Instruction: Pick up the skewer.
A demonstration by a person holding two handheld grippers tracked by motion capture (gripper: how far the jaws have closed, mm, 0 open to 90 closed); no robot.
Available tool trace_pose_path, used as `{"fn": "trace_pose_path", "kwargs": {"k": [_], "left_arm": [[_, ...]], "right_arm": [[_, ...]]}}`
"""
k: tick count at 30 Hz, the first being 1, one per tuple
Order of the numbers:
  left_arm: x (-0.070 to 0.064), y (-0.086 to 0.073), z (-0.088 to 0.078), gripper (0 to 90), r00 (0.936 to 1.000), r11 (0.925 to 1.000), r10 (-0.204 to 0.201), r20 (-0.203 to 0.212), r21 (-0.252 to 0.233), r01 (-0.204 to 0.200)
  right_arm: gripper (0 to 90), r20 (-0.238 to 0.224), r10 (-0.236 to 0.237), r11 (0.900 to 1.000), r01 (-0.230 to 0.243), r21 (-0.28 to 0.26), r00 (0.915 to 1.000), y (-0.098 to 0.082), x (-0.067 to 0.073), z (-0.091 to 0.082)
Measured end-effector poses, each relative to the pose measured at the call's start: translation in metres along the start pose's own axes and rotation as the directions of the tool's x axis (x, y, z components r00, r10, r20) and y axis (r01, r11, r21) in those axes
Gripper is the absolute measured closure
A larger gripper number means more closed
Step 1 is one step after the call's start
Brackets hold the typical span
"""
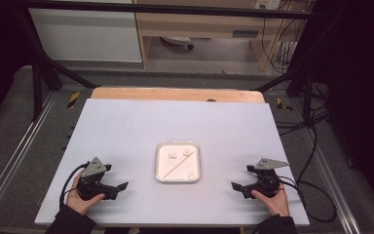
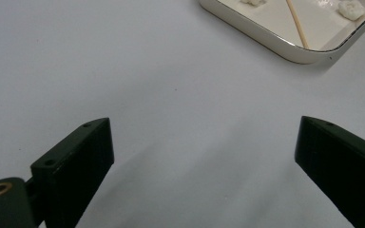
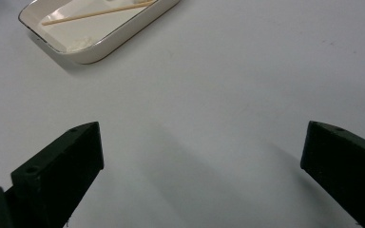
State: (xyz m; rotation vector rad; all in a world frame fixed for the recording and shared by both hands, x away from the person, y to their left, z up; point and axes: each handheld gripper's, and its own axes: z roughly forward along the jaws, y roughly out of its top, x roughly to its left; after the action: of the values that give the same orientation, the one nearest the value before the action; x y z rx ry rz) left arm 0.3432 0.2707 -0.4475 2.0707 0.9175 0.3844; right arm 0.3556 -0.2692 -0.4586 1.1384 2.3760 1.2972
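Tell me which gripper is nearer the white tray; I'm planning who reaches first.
Left, slightly. The left gripper rests on the table below and left of the white tray, fingers apart. The right gripper sits a bit farther off, below and right, also open.

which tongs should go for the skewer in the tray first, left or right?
Near even, slight edge left: the skewer's low end points toward the left tongs. Both those and the right tongs are open, empty, flanking the tray.
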Motion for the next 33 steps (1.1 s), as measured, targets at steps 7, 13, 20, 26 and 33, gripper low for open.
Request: {"fn": "trace_pose_path", "kwargs": {"k": [7, 13, 20, 26, 33], "left_arm": [[-0.003, 0.002, 0.001, 5.7, 0.9999, 0.9999, 0.013, 0.002, 0.003, -0.013], [-0.007, 0.006, 0.002, 5.9, 0.9998, 0.9998, 0.018, 0.007, -0.001, -0.018], [-0.011, 0.009, 0.005, 5.9, 0.9996, 0.9997, 0.025, 0.014, 0.008, -0.025], [-0.015, 0.012, 0.007, 6.0, 0.9995, 0.9994, 0.030, 0.012, 0.015, -0.031], [-0.020, 0.017, 0.012, 6.0, 0.9992, 0.9988, 0.038, 0.013, 0.029, -0.039]], "right_arm": [[1.0, -0.009, 0.009, 1.000, -0.009, -0.009, 0.9999, 0.001, 0.000, -0.002], [1.0, -0.006, 0.013, 1.000, -0.013, -0.002, 0.9999, 0.001, 0.000, -0.001], [1.0, -0.007, 0.014, 1.000, -0.014, -0.001, 0.9999, 0.001, 0.000, -0.001], [1.0, -0.009, 0.010, 1.000, -0.010, 0.001, 0.9999, 0.001, 0.000, -0.001], [1.0, -0.011, 0.007, 1.000, -0.007, 0.006, 0.9999, 0.001, 0.000, 0.000]]}}
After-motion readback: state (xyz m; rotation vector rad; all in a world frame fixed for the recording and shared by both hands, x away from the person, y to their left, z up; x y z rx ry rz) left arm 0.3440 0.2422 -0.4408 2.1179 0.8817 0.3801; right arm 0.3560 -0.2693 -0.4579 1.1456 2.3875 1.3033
